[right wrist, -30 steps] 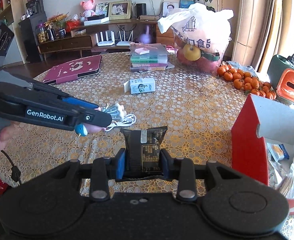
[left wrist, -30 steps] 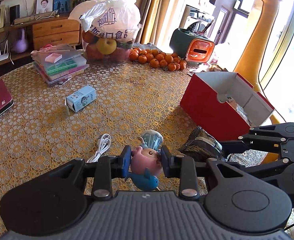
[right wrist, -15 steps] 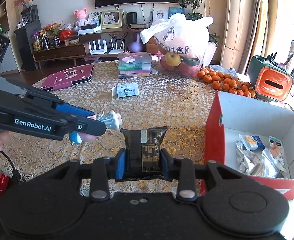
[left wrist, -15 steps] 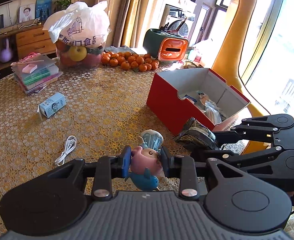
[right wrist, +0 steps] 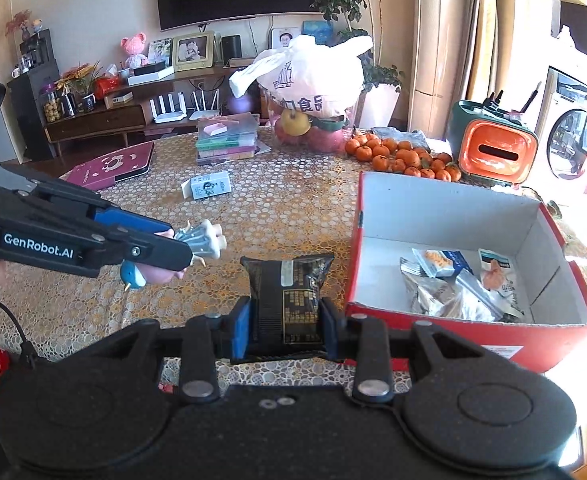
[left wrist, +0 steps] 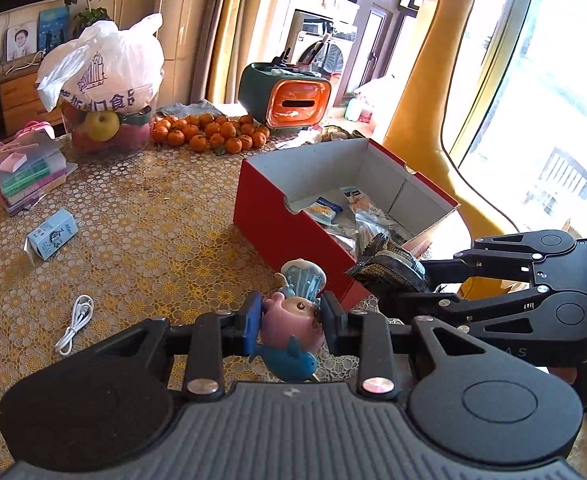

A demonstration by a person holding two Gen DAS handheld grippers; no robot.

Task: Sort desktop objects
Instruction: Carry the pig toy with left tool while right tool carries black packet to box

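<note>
A pink and blue toy point(left wrist: 291, 326) was clamped between the blue pads of the left gripper point(left wrist: 291, 322), held above the table point(left wrist: 141, 232) just short of the red box point(left wrist: 285, 224). A black packet point(right wrist: 287, 300) was gripped upright by the right gripper point(right wrist: 285, 322), just left of the box's near corner and not yet inside it. Several snack packets point(right wrist: 445, 284) lay in the box. On the table, well apart from both grippers, a small carton point(left wrist: 51, 236) and a white cable point(left wrist: 75, 322) were seen.
</note>
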